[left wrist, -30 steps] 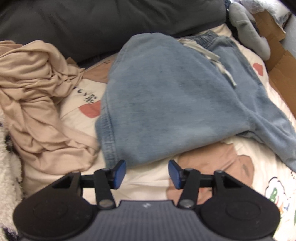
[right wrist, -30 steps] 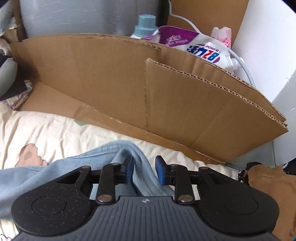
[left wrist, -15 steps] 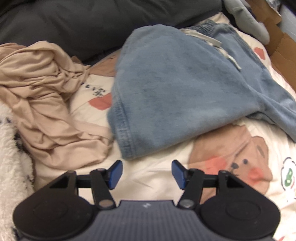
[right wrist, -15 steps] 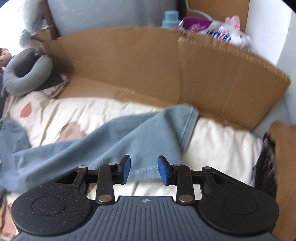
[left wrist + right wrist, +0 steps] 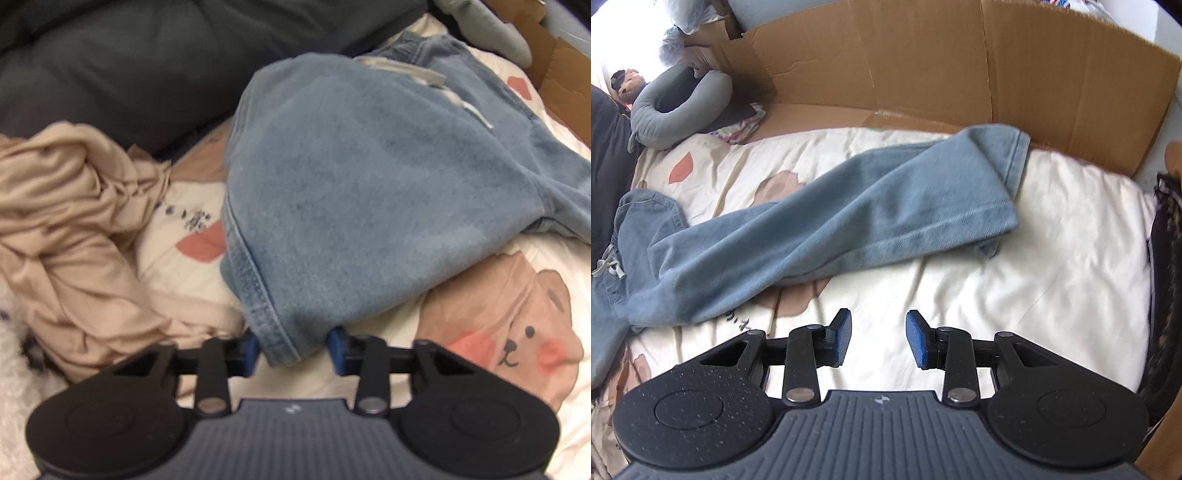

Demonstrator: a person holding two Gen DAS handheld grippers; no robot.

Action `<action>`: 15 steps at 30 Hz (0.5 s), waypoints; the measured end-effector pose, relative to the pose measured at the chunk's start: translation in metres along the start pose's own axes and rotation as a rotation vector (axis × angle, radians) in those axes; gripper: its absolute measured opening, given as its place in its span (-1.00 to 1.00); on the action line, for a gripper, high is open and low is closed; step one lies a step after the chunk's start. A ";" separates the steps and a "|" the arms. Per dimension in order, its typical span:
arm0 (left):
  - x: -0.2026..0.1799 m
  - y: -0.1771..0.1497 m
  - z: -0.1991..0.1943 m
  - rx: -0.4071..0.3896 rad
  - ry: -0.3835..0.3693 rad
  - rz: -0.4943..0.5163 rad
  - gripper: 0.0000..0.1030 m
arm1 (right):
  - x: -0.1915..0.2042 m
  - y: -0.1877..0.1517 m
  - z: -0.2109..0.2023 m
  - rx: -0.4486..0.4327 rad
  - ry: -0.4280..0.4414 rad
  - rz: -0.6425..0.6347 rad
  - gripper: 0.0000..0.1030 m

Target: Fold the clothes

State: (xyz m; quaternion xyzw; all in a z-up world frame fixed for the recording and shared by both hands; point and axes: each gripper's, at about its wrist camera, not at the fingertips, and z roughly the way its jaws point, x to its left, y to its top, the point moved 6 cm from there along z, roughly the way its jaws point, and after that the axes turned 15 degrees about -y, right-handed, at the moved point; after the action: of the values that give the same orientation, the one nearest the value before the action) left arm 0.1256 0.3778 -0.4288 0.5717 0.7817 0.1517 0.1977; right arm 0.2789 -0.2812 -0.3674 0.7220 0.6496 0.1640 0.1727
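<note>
Blue jeans (image 5: 362,192) lie bunched on the bear-print bedsheet (image 5: 517,332), with a grey drawstring (image 5: 424,77) at the waist. My left gripper (image 5: 293,347) is open, its blue pads on either side of a hem corner of the jeans that pokes between them. In the right wrist view one jeans leg (image 5: 849,221) stretches flat across the sheet (image 5: 1052,266) towards the cardboard. My right gripper (image 5: 878,339) hovers open over bare sheet, short of that leg, with nothing between its fingers.
A crumpled beige garment (image 5: 74,229) lies left of the jeans, with a dark duvet (image 5: 147,55) behind. A cardboard wall (image 5: 960,62) lines the far side of the bed. A grey neck pillow (image 5: 683,107) sits in its corner. Dark fabric (image 5: 1163,295) hangs at the right edge.
My right gripper let go of the jeans leg and pulled back; the leg now lies flat. My left gripper moved forward onto the hem corner and its jaws narrowed a little.
</note>
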 end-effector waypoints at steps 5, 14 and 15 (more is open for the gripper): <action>-0.017 0.025 -0.029 -0.099 -0.002 0.066 -0.69 | 0.010 -0.018 0.006 0.014 0.028 -0.033 -0.23; -0.055 0.089 -0.062 -0.227 -0.046 0.175 -0.75 | 0.023 -0.035 0.014 0.020 0.096 -0.001 -0.23; -0.060 0.094 -0.063 -0.232 -0.054 0.183 -0.75 | 0.023 -0.036 0.015 0.022 0.099 0.003 -0.23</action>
State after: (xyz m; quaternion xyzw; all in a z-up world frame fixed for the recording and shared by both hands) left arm 0.1902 0.3478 -0.3217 0.6175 0.6981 0.2431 0.2688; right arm 0.2562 -0.2556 -0.3967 0.7158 0.6582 0.1925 0.1320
